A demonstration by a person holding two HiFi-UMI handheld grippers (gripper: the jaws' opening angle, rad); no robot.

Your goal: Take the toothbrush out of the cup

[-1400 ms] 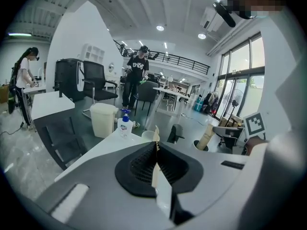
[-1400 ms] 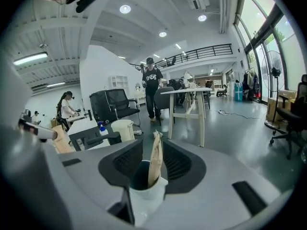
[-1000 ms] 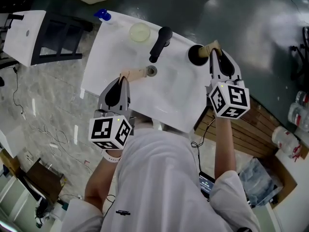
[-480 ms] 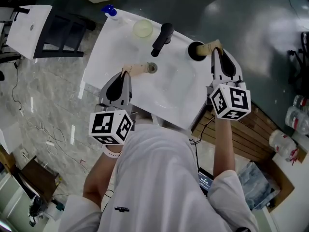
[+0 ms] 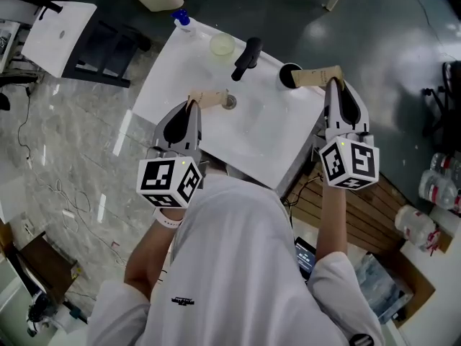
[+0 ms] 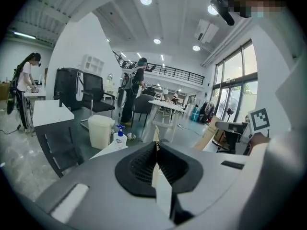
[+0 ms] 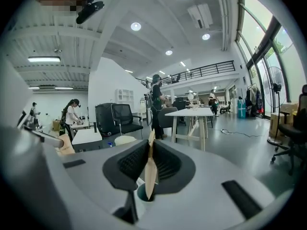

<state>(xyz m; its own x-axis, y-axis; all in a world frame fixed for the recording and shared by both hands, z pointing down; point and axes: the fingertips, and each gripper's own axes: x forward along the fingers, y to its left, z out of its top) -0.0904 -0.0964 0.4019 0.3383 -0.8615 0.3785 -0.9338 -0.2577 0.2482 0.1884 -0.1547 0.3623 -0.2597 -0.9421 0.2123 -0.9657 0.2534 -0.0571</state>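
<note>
white table (image 5: 266, 143), seen from above in the head view; person in a white top stands at its near edge, one gripper in each hand.

item 1: toothbrush (image 5: 320, 76), tan, flat and thin. clamped between the closed jaws of the right gripper (image 5: 333, 83). in the head view its long axis runs across the picture, left end against the rim of the cup (image 5: 284, 78), other end pointing right, past the jaw tips. in the right gripper view the same piece (image 7: 150, 176) runs up and down between the ribbed black pads (image 7: 132, 162), edge-on, its tapered lower end at the cup's dark mouth; whether that end sits inside or just over the mouth cannot be told.

item 2: cup, black, round, open side up, near the table's far right corner.

item 3: tan strip (image 5: 209, 98), like the first in colour. held in the closed jaws of the left gripper (image 5: 191, 104), pointing right in the head view, its free end just beside a small round metal piece (image 5: 229, 104). in the left gripper view it shows as a thin pale edge (image 6: 156, 166) pinched between the pads.

item 4: black handle-shaped object (image 5: 247, 56), lying slantwise between the two grippers, far side of the table.

item 5: pale round dish (image 5: 222, 44), just left of the black object.

item 6: bottle with a blue cap (image 5: 181, 20), far left corner.
</note>
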